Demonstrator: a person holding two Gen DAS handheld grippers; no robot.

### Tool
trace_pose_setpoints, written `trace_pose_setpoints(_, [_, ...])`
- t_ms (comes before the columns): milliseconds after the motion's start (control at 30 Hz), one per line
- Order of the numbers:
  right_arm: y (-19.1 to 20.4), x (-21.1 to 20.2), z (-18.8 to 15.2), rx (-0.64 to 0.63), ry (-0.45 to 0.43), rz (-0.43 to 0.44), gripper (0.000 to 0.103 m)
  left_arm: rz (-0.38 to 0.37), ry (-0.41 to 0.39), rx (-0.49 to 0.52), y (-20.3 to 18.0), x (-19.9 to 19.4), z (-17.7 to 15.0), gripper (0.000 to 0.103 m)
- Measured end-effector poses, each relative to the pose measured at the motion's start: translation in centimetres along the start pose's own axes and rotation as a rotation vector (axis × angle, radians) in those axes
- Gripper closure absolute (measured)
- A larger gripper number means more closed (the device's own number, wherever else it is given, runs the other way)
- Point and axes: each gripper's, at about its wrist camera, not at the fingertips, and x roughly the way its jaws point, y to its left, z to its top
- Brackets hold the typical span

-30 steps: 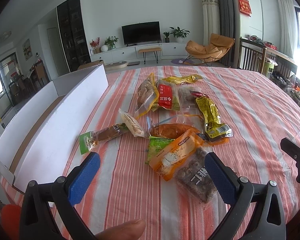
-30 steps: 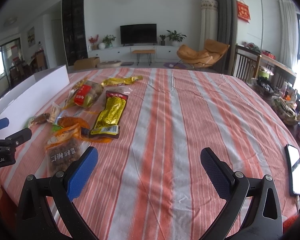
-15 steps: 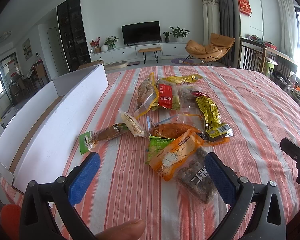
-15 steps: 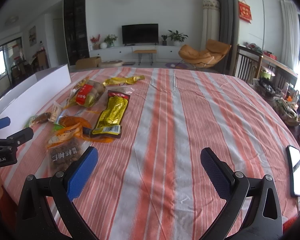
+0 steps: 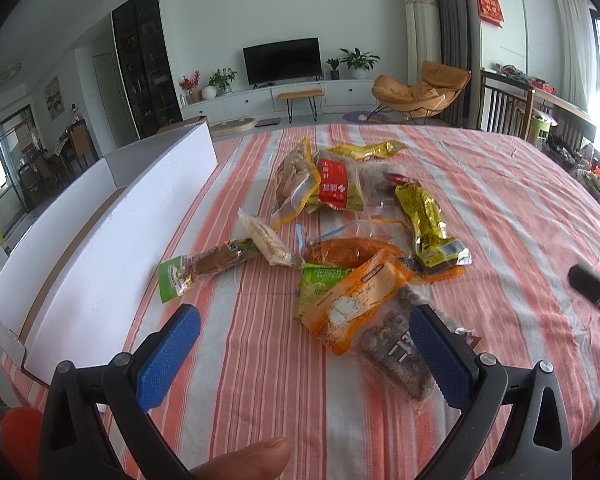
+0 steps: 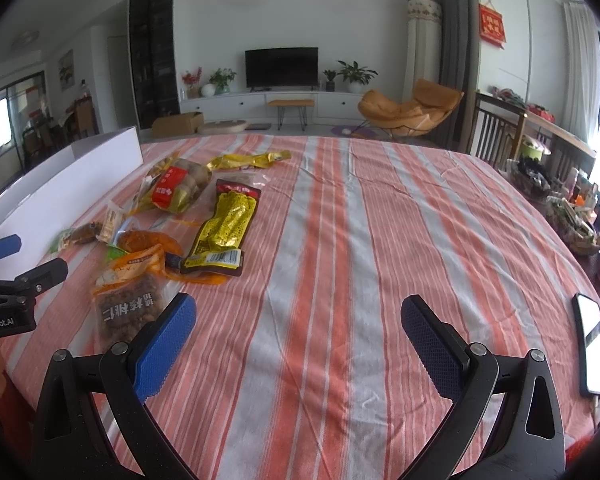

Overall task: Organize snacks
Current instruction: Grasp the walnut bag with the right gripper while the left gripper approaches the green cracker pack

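Two grippers hover above a table (image 6: 340, 216) under an orange-and-white striped cloth. At far left stands a white box (image 5: 100, 240), open at the top. Just right of it the snack packets (image 5: 340, 240) lie in a loose heap, some overlapping: a green-ended bar (image 5: 196, 266), an orange pouch (image 5: 352, 300), a clear bag of dark nuts (image 5: 396, 356), a yellow packet (image 5: 428, 224). The left gripper (image 5: 300, 356) has its blue fingers wide apart, empty, near the heap's near edge. The right gripper (image 6: 296, 344), equally spread and empty, is over bare cloth. Far right lies a phone (image 6: 592, 344).
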Motion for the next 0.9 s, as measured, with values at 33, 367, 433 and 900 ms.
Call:
trace_pose_setpoints(33, [-0.3,0.0,0.1,0.007,-0.002,-0.002,0.000,0.004,0.014,-0.004,0.2,0.3,-0.2,0.000])
trace_pose_setpoints(367, [-6.7,1.8,0.0,0.237,0.072,0.018,0.000,0.018,0.122,-0.042,3.4,2.5,-2.5,0.000])
trace_pose_setpoints(433, [-5.6,2.7,-0.5,0.226,0.123,0.107,0.000,0.014,0.154,-0.051,3.9,3.1,-3.0,0.000])
trace_pose_setpoints(900, [12.9,9.8,-0.9,-0.334,0.402,0.391,0.000,0.052,0.171,-0.146,8.6,2.1,-3.4,0.000])
